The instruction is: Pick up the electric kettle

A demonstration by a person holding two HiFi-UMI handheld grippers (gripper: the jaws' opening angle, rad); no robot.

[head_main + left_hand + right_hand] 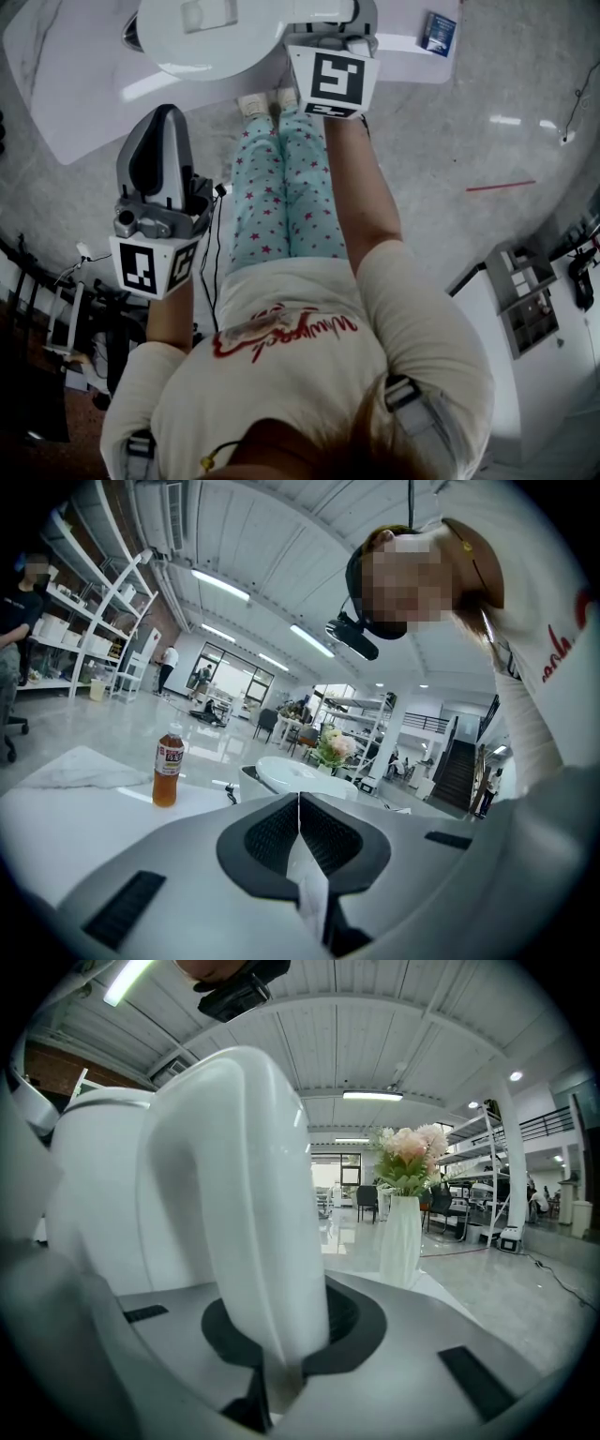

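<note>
The white electric kettle (202, 42) stands on a white table (75, 94) at the top of the head view. My right gripper (330, 42) reaches to its right side. In the right gripper view the kettle's curved white handle (248, 1194) runs down between the jaws, and my right gripper (281, 1340) is shut on it, with the kettle body (94, 1204) close on the left. My left gripper (164, 117) hangs off the table's near edge, over the floor, shut on nothing. From my left gripper (300, 822) the kettle (291, 775) appears low and farther back.
A bottle of brown tea (169, 771) stands on the table to the kettle's left. A white vase with pink flowers (403, 1227) stands beyond the kettle. A small blue box (439, 31) lies at the table's right end. The person's legs (286, 187) stand close to the table edge.
</note>
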